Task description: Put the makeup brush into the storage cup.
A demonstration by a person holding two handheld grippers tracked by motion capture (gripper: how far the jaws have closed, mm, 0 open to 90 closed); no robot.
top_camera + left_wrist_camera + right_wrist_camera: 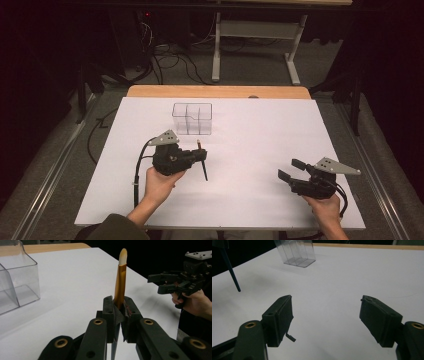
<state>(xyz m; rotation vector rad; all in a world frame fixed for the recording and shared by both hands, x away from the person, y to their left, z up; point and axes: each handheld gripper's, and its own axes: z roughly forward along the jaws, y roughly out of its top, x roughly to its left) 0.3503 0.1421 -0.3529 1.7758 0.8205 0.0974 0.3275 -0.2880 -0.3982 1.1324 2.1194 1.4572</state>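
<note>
Presently a paintbrush is clamped upright in the left tongs above the white bench — the right tongs are spread apart, holding nothing — and carrying it into the clear divided box is judged next.

Clear glossy plastic box; brush ferrule seemingly metal.

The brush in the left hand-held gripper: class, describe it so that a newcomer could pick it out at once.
Start at the white table, then find the left hand-held gripper just in front of the clear divided box. Clamped between its jaws is the brush: a slim stick with a copper-coloured collar, pale tip and dark handle, the only slender thing there.
</note>
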